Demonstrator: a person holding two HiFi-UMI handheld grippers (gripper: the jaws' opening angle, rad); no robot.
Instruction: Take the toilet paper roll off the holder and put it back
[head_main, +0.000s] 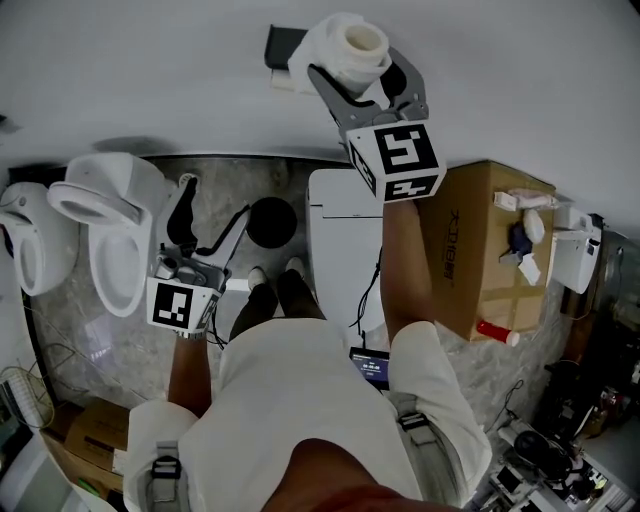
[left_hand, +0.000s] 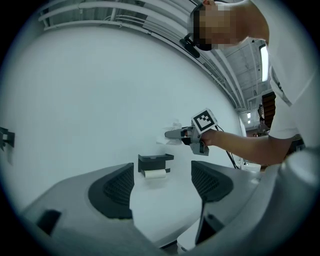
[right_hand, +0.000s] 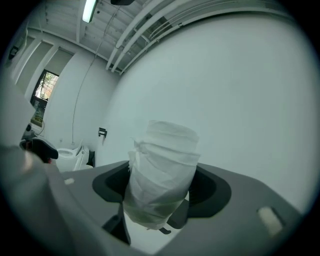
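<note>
Fingers (right_hand: 212, 189) of the right gripper (head_main: 356, 63) squeeze the toilet paper roll (right_hand: 162, 175), clear of the holder (left_hand: 156, 160). Left gripper (head_main: 212, 206) is spread and empty. Those loose wraps might slip, or snag on the holder.

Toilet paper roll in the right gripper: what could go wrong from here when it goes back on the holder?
1. The toilet paper roll looks wrinkled and loosely wound between the jaws of the right gripper; a layer may unwind, or the roll may slip out.
2. The holder sits to one side of the roll on the wall, so the core could miss it.
3. The left gripper hangs low and open, so it probably cannot catch a falling roll.
</note>
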